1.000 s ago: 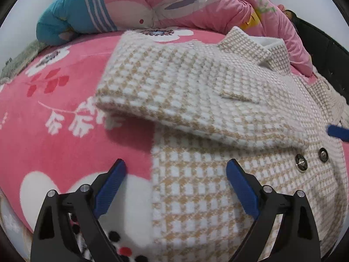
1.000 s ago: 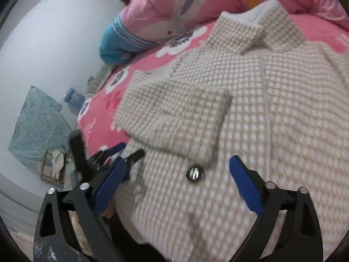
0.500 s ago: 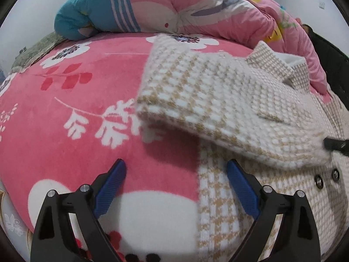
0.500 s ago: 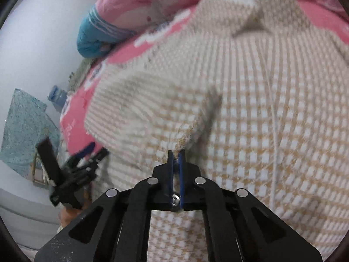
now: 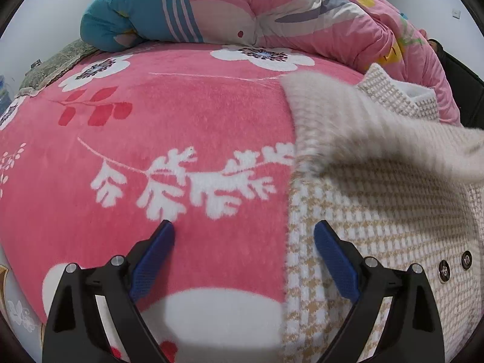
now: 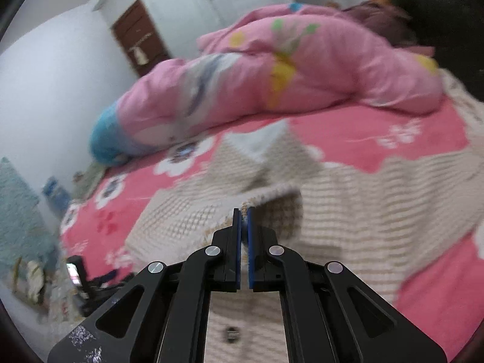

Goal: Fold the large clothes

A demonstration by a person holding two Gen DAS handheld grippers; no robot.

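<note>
Where a second ago the right gripper (image 6: 243, 211) stood wide over the coat's button, its jaws are now pressed together on the edge of the sleeve cuff (image 6: 266, 195), and the cuff is raised off the coat's front, which it lay flat across before. The left gripper (image 5: 243, 239) has slid sideways: earlier its jaws straddled the coat's edge, now they stand apart over the pink blanket (image 5: 181, 121) with nothing between them, only the right pad reaching the coat's side edge. The checked coat (image 5: 378, 211) lies on the bed at the right of the left wrist view, front up, two metal buttons (image 5: 453, 264) nearest, its long axis running away from the camera with the collar (image 5: 390, 89) pointing towards the pink and blue quilt (image 5: 272, 9) bunched along the far side of the bed. The lifted sleeve is blurred
</note>
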